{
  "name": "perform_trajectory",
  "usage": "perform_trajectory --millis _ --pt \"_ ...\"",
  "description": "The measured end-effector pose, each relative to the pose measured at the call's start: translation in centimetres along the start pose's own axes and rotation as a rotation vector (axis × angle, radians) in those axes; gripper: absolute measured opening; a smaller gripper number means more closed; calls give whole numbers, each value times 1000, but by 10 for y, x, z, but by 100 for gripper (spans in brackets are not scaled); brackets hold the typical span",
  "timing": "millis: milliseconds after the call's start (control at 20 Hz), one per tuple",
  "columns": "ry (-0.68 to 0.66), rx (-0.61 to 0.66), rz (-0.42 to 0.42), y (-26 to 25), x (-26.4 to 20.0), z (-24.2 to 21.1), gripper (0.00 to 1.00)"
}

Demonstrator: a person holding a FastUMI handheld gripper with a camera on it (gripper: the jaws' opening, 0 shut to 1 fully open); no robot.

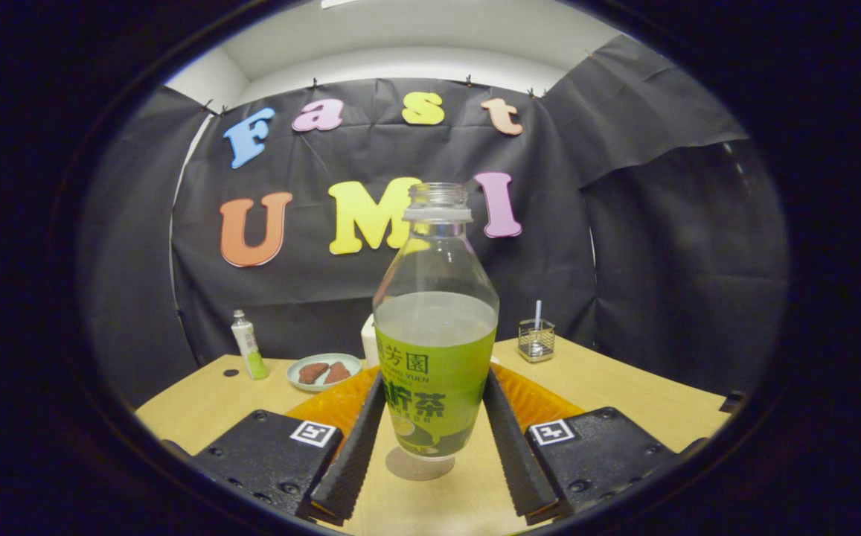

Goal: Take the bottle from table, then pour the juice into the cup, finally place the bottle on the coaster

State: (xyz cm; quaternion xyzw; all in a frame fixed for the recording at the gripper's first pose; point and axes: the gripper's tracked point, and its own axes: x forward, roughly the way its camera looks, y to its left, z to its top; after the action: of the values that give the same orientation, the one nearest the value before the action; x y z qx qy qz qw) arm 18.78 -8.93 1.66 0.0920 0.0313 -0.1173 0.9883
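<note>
1. One open-topped bottle stands upright between the two fingers of the hand-held gripper; green juice fills it to a little above the label's top edge, and no cap is on its neck.
2. Both fingers press against the sides of the bottle's lower, labelled part, so the hand-held gripper is clenched on it. The bottle's base appears to hang just above the counter, with a round shadow beneath it.
3. One orange ribbed coaster lies on the counter just beyond the fingers, behind the bottle, showing on both sides of it.
4. One white cup sits farther back, mostly hidden behind the bottle's left side.
5. One small plate holding two brown pieces lies beyond the left finger.
6. One small bottle with a white cap stands farther left of the plate, with a dark dot-like thing beside it that is too small to tell.
7. One mesh holder with a thin stick in it stands beyond the right finger.
8. The hand-held gripper points level and forward, fingers angled in toward the bottle.
</note>
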Motion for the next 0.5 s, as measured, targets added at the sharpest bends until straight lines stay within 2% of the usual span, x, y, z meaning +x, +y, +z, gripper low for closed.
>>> perform_trajectory --millis 500 --pt "98 -28 25 26 66 -68 80"
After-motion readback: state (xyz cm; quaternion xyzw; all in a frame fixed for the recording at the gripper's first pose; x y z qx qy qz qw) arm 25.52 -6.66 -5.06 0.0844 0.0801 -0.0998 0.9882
